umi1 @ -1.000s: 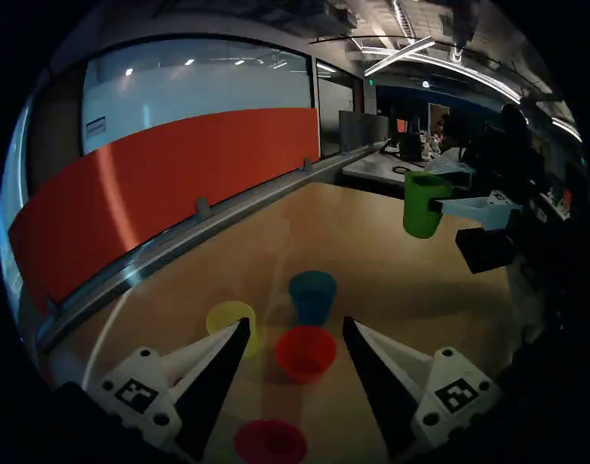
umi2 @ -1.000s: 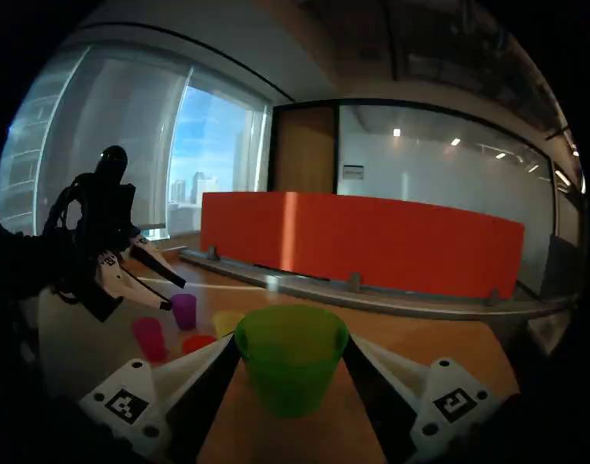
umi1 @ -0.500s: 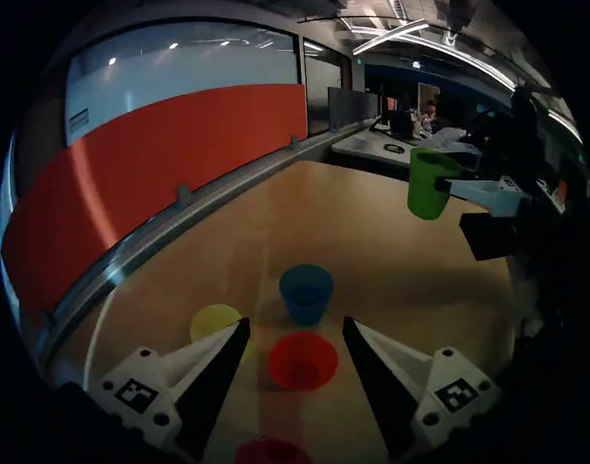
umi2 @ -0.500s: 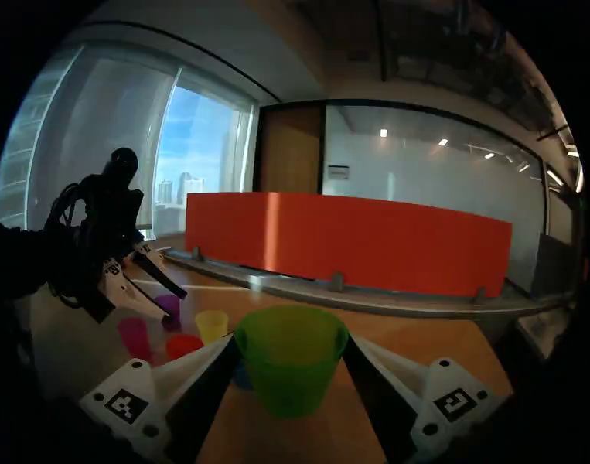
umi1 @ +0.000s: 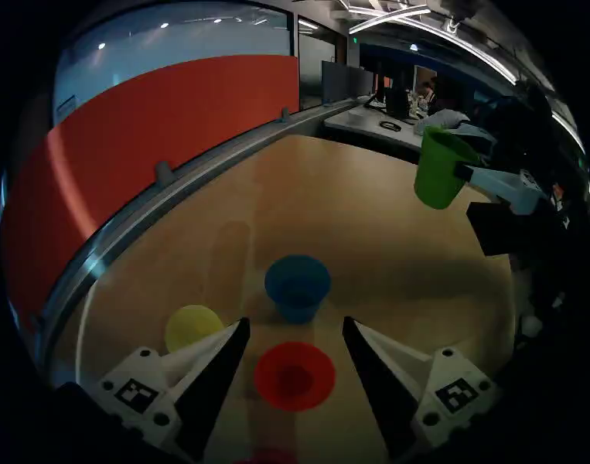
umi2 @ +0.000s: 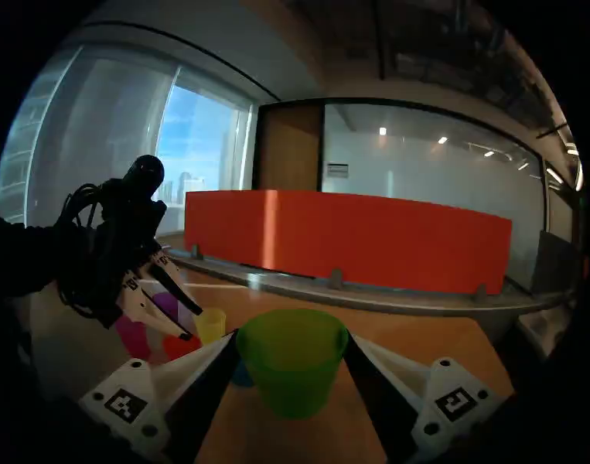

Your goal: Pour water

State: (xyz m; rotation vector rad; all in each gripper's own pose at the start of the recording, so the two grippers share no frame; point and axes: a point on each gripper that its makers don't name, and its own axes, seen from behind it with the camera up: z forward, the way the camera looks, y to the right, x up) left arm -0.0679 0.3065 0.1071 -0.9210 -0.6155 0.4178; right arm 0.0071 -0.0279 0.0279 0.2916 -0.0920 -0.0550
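Note:
My right gripper is shut on a green cup, held upright above the table; the left gripper view shows that green cup in the air at the right. My left gripper is open and hovers over a red cup, which stands between its fingers untouched. A blue cup stands just beyond it and a yellow cup to the left. In the right gripper view the left gripper hangs over the red cup, yellow cup and two pink and purple cups.
The wooden table runs along an orange partition with a metal rail. Desks with clutter stand beyond the far end. A large window lies behind the left gripper in the right gripper view.
My left gripper moved forward and tilted down, so the red cup now sits between its fingers and a pink cup slid out at the bottom. The green cup stayed gripped.

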